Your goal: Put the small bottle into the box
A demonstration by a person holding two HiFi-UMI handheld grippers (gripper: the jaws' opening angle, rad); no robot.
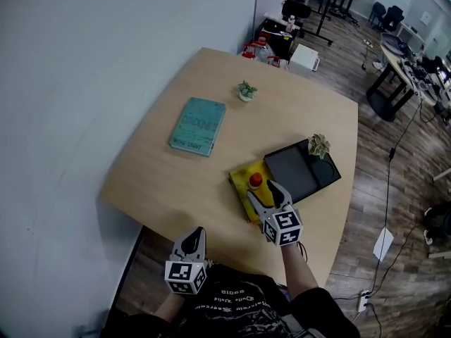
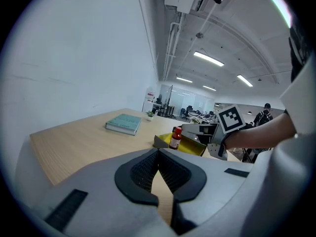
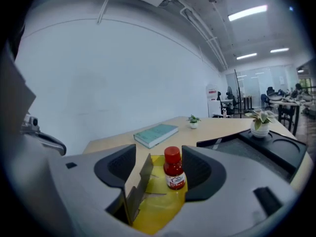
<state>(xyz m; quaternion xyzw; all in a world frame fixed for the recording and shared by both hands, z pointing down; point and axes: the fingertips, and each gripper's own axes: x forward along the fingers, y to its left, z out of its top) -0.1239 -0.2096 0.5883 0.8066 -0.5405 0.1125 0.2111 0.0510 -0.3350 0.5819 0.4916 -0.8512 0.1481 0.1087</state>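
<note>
right gripper view shows the small red bottle (image 3: 174, 169), with a red cap and a white label, standing upright on the floor of the open yellow cardboard box (image 3: 157, 209). it is low in the centre of the frame, and a brown flap of the box rises just to its left. the right gripper (image 3: 160, 168) is released: its jaws stand wide on either side of the bottle and neither pad presses on it.

we judge the main step done, since the bottle stands inside the box on its own. what seems left is to draw the right gripper clear without tipping the bottle.

in the head view the box lies at the lower centre on the light wooden table (image 1: 162, 167), just beside a black tray (image 1: 299, 171) on its right. the left gripper (image 1: 190, 243) sits at the bottom of that frame, well apart from the box. it is clenched on nothing, its pads meeting.

as for writing, the bottle's label carries a red house-shaped mark, and the small print under it is too small for us to read. the thin teal book (image 1: 198, 125), towards the upper left of the table, has pale lettering too blurred to make out. print on the person's dark shirt (image 1: 232, 298) is equally illegible to us. each gripper's cube bears black-and-white square markers, no words.
</note>
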